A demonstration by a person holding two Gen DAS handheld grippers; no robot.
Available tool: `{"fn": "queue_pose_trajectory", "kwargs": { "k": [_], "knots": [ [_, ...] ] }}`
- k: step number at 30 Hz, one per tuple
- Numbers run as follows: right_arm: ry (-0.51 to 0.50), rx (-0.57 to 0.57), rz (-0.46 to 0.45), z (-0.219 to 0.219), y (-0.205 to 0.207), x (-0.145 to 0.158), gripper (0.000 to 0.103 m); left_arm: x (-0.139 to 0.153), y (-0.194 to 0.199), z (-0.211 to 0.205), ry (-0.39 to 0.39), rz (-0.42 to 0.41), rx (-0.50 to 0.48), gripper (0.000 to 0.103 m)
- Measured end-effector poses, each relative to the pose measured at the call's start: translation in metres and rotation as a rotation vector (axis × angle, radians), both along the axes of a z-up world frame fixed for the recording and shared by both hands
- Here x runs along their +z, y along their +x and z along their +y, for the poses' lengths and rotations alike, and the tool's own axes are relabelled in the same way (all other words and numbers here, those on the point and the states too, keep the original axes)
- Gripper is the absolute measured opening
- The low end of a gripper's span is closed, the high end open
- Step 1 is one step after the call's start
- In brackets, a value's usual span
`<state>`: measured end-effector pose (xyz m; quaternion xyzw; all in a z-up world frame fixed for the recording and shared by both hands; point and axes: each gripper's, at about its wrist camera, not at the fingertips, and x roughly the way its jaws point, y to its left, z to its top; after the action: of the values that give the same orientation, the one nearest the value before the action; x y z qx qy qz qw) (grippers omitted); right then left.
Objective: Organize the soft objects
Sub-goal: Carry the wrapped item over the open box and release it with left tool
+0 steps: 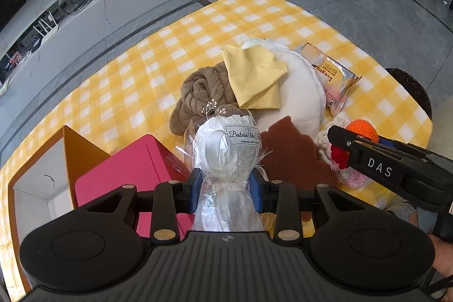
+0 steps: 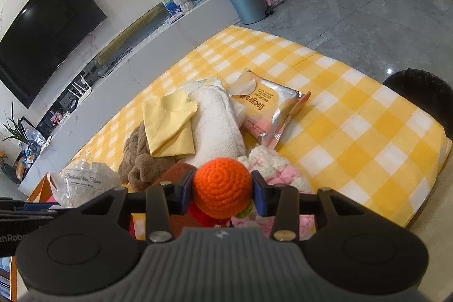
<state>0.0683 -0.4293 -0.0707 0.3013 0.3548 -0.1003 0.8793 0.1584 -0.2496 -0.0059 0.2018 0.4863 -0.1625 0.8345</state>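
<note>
We found the left gripper (image 1: 226,183) clamped on the tied neck of the cellophane-wrapped towel gift (image 1: 226,149), above the pink box (image 1: 124,174) — light, crinkly, slippery; the neck judged the surest hold. The right gripper (image 2: 223,193) pinched the crocheted orange ball (image 2: 222,183) — soft, springy — over the checked tablecloth (image 2: 354,132).

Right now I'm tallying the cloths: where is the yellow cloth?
The yellow cloth lies mid-table in both views, draped over the brown towel on its left and the white towel on its right.
</note>
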Motion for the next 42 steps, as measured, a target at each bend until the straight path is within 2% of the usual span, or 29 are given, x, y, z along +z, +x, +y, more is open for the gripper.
{"fn": "queue_pose_trajectory", "kwargs": {
  "k": [3,10,17,20,23,27,32,35,39,42],
  "knots": [
    [0.001,0.007,-0.001,0.000,0.001,-0.001,0.042,0.001,-0.004,0.003,0.001,0.004,-0.027,0.040],
    [-0.005,0.019,-0.018,0.003,0.000,0.002,0.042,0.019,-0.014,0.022,-0.086,0.002,-0.034,0.040],
    [-0.006,0.043,-0.054,0.006,-0.004,0.005,0.042,0.047,-0.030,0.068,-0.246,0.021,-0.022,0.039],
    [-0.003,0.044,-0.050,0.007,-0.002,0.005,0.042,0.060,-0.039,0.094,-0.281,-0.034,-0.008,0.039],
    [-0.016,0.046,-0.043,0.008,0.000,0.005,0.042,0.071,-0.052,0.116,-0.267,-0.108,0.018,0.039],
    [-0.047,0.052,-0.071,0.013,-0.003,0.014,0.042,0.080,-0.064,0.153,-0.264,-0.150,0.071,0.039],
    [-0.177,0.122,-0.064,0.042,-0.005,0.035,0.042,0.087,-0.065,0.200,-0.257,-0.196,0.179,0.039],
    [-0.175,0.160,-0.108,0.062,-0.010,0.052,0.042,0.092,-0.065,0.232,-0.312,-0.194,0.249,0.039],
    [-0.175,0.266,-0.180,0.105,-0.012,0.084,0.042,0.090,-0.070,0.278,-0.418,-0.182,0.332,0.039],
    [-0.212,0.377,-0.237,0.152,-0.016,0.109,0.042,0.081,-0.075,0.302,-0.450,-0.142,0.329,0.039]
  ]
}}
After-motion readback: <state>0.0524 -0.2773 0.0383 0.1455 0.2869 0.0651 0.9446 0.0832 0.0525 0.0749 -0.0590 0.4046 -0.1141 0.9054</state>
